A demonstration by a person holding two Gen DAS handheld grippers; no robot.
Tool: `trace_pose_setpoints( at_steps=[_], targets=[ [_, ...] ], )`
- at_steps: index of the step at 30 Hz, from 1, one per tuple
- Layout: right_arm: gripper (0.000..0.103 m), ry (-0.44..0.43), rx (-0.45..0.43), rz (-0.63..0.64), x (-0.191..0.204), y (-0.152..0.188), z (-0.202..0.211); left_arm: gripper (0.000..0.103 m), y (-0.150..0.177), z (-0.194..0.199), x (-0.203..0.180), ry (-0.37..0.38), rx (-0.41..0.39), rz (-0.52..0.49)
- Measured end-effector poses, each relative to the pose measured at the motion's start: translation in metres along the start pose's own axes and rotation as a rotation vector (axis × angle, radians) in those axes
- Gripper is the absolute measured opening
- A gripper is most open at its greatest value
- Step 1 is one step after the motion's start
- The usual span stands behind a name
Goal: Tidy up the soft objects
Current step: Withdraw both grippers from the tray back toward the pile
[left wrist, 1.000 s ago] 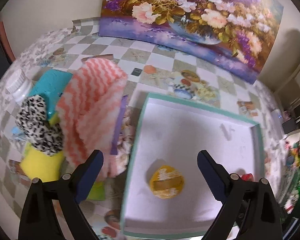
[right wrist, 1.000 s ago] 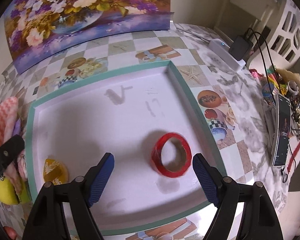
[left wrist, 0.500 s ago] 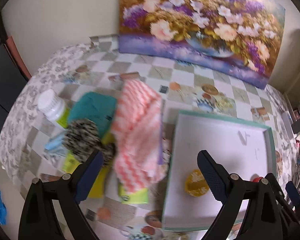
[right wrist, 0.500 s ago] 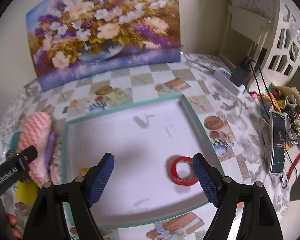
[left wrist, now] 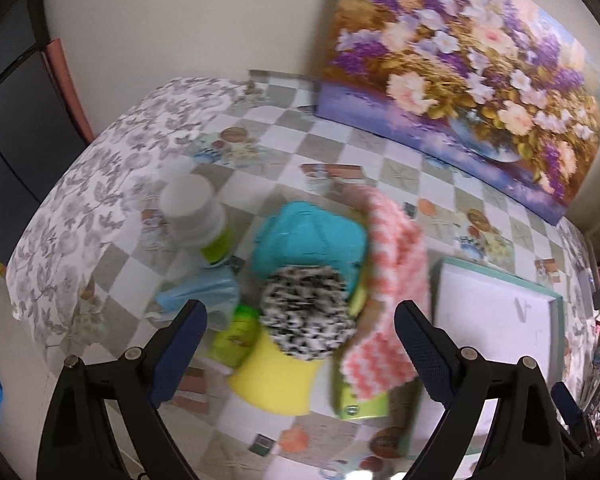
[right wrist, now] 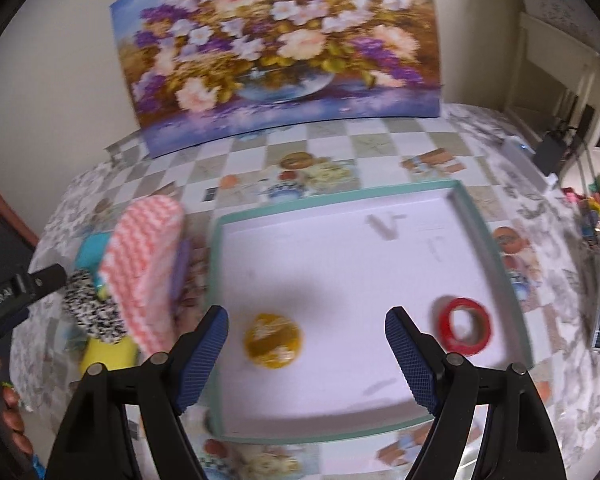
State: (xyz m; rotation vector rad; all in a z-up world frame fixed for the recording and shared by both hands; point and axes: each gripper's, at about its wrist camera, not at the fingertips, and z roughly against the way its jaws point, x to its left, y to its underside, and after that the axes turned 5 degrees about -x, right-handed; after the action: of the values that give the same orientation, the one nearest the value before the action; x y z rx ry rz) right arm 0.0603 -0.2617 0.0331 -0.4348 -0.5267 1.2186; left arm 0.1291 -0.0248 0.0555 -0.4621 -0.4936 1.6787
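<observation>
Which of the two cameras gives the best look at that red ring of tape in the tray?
The right wrist view. There the red tape roll lies in full sight on the white floor of the tray, near its right wall, slightly blurred. The left wrist view shows only the tray's left part; the roll cannot be made out there.

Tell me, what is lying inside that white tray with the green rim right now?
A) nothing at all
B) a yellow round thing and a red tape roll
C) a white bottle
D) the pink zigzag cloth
B: the tray holds only a yellow disc and a red tape roll.
</observation>
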Motion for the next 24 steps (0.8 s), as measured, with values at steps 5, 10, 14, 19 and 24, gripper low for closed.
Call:
trace_pose_setpoints(
  at_steps=[5,10,14,19,24],
  targets=[
    [0.084,-0.034,0.0,0.022,0.025,-0.001,-0.005,0.095,0.0,-0.012,0.019,0.011,0.025,0.053],
    [0.084,-0.095,0.009,0.075,0.052,0.0,-0.011,0.103,0.0,-0.013,0.032,0.022,-0.024,0.13],
    [0.084,-0.092,-0.003,0.141,0.071,0.001,-0.013,0.103,-0.002,-0.014,0.034,0.039,-0.051,0.135],
    [0.084,-0.072,0.033,0.169,0.081,0.002,-0.026,0.103,0.0,-0.025,0.034,0.052,0.014,0.125],
    [0.084,-0.088,0.06,0.213,0.096,0.003,-0.036,0.103,0.002,-0.032,0.041,0.094,0.06,0.181]
  ],
)
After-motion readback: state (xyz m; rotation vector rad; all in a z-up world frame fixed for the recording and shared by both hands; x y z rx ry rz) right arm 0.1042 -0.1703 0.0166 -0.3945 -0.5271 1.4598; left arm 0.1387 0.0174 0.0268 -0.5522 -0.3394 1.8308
